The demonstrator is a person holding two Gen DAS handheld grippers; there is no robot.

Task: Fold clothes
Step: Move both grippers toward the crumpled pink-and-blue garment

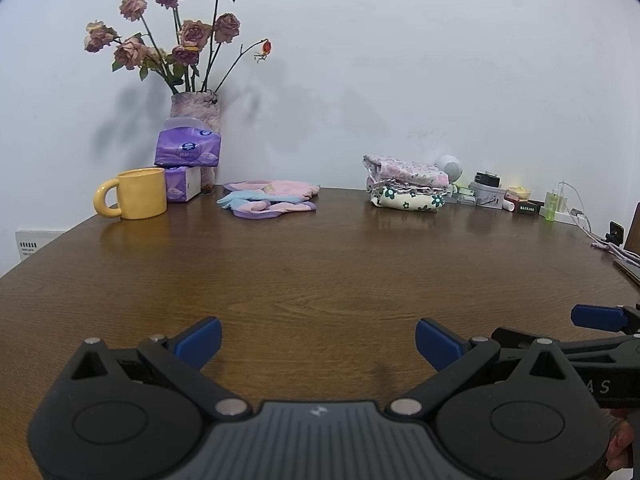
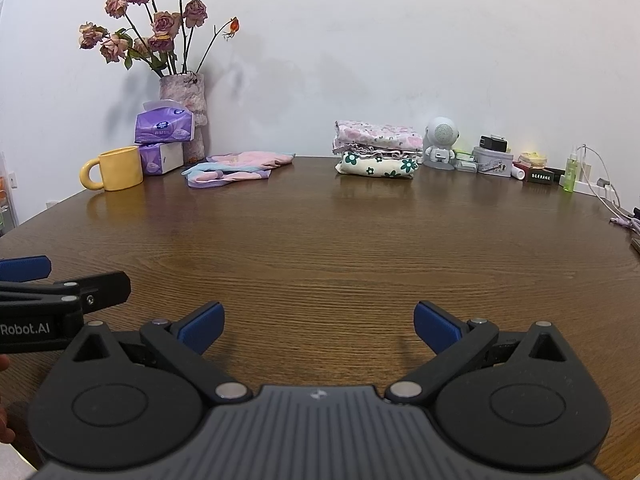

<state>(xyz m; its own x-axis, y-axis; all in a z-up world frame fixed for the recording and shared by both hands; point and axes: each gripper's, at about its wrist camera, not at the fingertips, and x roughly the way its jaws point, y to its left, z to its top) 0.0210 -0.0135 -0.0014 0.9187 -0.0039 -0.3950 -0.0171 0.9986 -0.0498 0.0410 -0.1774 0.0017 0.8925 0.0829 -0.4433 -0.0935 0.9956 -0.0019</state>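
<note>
A pink, blue and purple garment (image 1: 270,199) lies loosely spread at the far side of the brown wooden table (image 1: 320,280); it also shows in the right wrist view (image 2: 236,166). A stack of folded floral clothes (image 1: 408,183) sits further right by the wall, also in the right wrist view (image 2: 378,149). My left gripper (image 1: 318,342) is open and empty above the near table. My right gripper (image 2: 318,326) is open and empty beside it. Each gripper shows at the edge of the other's view.
A yellow mug (image 1: 134,194), purple tissue packs (image 1: 187,148) and a vase of dried roses (image 1: 196,106) stand at the back left. A small white robot figure (image 2: 440,142), tins, a green bottle (image 2: 571,170) and cables (image 1: 592,232) crowd the back right.
</note>
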